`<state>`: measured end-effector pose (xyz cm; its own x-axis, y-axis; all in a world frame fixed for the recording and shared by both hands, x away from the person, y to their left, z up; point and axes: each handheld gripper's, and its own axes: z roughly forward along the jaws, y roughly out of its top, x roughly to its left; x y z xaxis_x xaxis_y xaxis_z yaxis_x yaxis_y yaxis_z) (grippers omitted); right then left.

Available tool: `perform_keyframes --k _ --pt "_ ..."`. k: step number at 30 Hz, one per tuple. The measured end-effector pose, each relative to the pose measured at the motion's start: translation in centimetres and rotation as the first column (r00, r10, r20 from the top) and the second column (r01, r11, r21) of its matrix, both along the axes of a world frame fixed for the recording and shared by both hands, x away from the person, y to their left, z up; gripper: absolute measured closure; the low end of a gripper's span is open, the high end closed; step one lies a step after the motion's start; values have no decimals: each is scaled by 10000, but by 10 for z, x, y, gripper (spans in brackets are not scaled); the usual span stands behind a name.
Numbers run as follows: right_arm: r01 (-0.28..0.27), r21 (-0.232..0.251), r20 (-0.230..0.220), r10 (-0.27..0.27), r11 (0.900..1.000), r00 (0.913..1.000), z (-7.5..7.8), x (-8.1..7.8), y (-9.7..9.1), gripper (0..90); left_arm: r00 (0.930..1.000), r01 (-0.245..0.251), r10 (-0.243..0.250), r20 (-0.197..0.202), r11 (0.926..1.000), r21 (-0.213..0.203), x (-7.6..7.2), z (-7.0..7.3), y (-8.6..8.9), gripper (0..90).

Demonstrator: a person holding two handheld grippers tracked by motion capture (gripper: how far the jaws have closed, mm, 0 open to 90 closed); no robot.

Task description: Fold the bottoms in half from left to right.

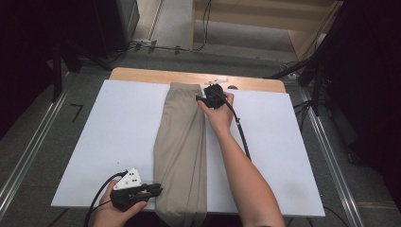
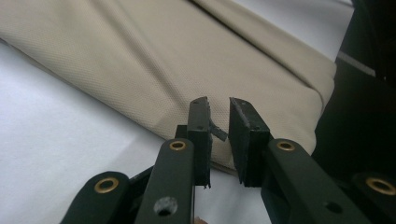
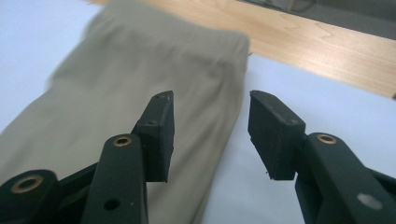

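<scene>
Along the middle of the white board (image 1: 118, 123) lies the folded beige garment (image 1: 182, 151), likely light, limp and prone to sagging; best pinched at an edge or corner. Left gripper (image 1: 150, 190) jaws nearly together on nothing; right gripper (image 3: 211, 135) jaws apart, empty.

Your right gripper (image 1: 202, 100) hovers at the far end of the folded beige cloth (image 1: 182, 151); your left gripper (image 1: 152, 190) sits beside its near end on the white worktop (image 1: 113, 137).
</scene>
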<state>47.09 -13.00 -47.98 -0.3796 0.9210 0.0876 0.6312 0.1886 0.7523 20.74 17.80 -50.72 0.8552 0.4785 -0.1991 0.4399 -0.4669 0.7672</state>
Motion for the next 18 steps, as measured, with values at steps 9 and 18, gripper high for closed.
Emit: perform_keyframes --k 9,18 --pt "-2872 314 480 2855 9574 9572 7 -146 -13 775 9995 172 -184 -260 9988 -451 -6 7 3 900" --pt "-5414 414 256 5408 8397 8407 -7 -273 10 881 9984 254 -265 -505 9994 -224 -26 9 -10 900"
